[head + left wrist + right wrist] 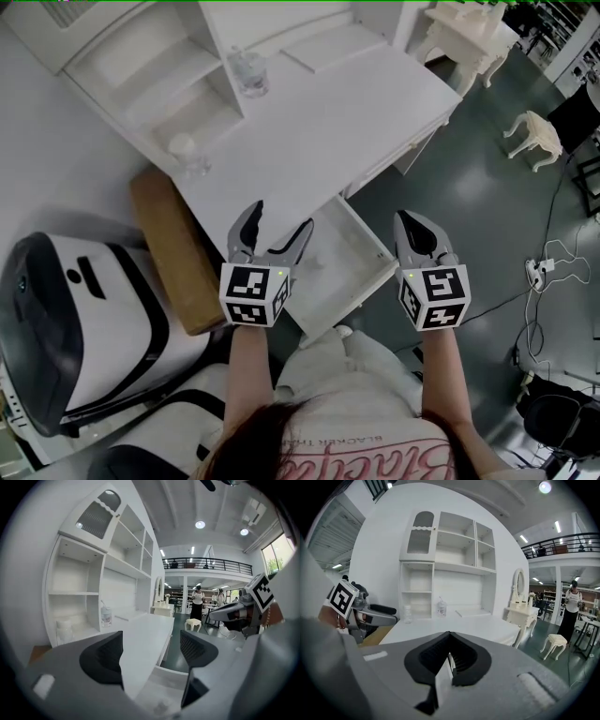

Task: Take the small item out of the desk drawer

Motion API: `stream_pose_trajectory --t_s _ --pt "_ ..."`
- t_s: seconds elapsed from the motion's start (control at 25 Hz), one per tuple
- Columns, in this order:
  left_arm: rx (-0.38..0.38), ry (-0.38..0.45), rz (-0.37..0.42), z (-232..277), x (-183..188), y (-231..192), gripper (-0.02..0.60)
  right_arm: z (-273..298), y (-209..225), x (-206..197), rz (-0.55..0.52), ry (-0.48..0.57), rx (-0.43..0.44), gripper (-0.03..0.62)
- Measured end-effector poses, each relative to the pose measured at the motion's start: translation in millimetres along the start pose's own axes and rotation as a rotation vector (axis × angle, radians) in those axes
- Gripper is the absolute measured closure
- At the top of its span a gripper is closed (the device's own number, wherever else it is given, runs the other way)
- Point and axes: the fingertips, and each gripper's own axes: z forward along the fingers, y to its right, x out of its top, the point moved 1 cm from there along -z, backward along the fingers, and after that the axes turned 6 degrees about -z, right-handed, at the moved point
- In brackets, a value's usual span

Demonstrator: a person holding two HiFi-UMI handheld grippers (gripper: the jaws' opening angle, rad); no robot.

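The white desk [319, 122] has its drawer [370, 281] pulled out toward me. A faint greyish small thing [312, 266] lies on the drawer floor near its left side; it also shows low between the left jaws as a dim smudge [161, 708]. My left gripper [281, 221] hovers over the drawer's left edge, open wide with nothing between its pads [151, 654]. My right gripper [409, 221] hangs just right of the drawer front with its jaws together [449, 657]. Only a thin white sliver shows between them; I cannot tell what it is.
A clear bottle [248, 70] and a small white bottle [185, 150] stand by the white shelf unit [150, 66]. A brown board [173, 248] and a white-and-black machine [75, 319] sit left of me. On the dark floor at right are a stool [534, 136], a vanity table [469, 37] and cables [539, 272].
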Motion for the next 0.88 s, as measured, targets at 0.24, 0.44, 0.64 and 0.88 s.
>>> stream_pose_trajectory --t_s 0.24,0.44,0.64,0.88 --pt "0.059 -0.038 -0.059 0.5 -18.7 -3.9 0.196 6.7 2.6 -12.2 0.003 -0.017 0.037 0.592" --pt "0.121 -0.064 -0.114 5.2 -35.8 -0.2 0.215 10.1 10.6 -31.2 -0.004 -0.054 0.086 0.592" --pt "0.16 -0.121 -0.141 14.7 -59.9 9.6 0.232 13.2 19.6 -48.9 -0.026 -0.086 0.127 0.592" --pt "0.181 -0.205 -0.231 28.2 -98.2 20.6 0.244 20.6 21.0 -75.9 -0.032 -0.134 0.173 0.592"
